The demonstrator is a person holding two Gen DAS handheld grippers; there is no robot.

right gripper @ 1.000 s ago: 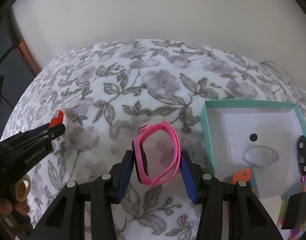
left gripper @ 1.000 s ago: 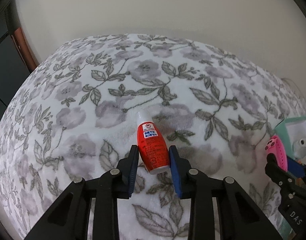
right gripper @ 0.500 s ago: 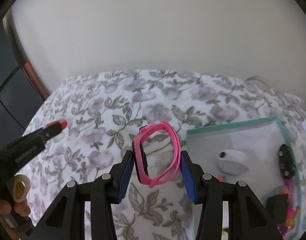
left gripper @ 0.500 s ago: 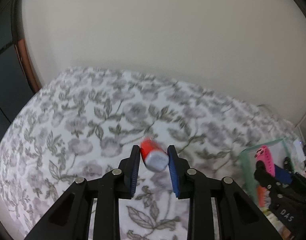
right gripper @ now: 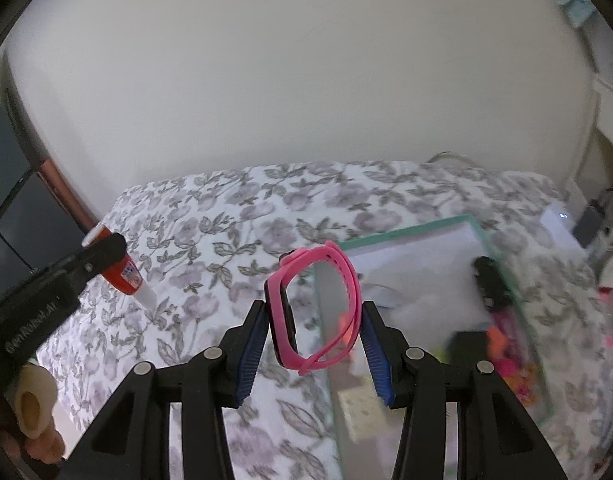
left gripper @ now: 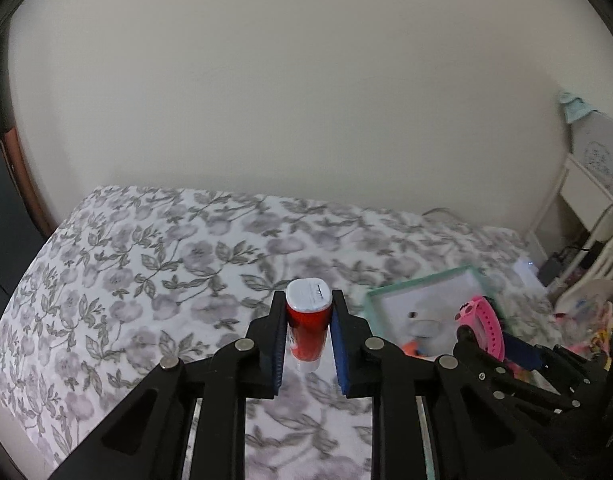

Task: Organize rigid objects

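A red bottle (left gripper: 308,326) is pinched by the left gripper (left gripper: 308,336) left of the box (right gripper: 410,236), above whose near-left edge a pink watch (right gripper: 316,306) is clamped by the right gripper (right gripper: 314,340).

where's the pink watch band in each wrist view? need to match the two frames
Left wrist: pink watch band sits at the right edge, held in the right gripper, in front of the teal-rimmed box.
Right wrist: it fills the centre, clamped between that gripper's blue pads.
Shared landmark: the teal-rimmed box, lower right in both views.
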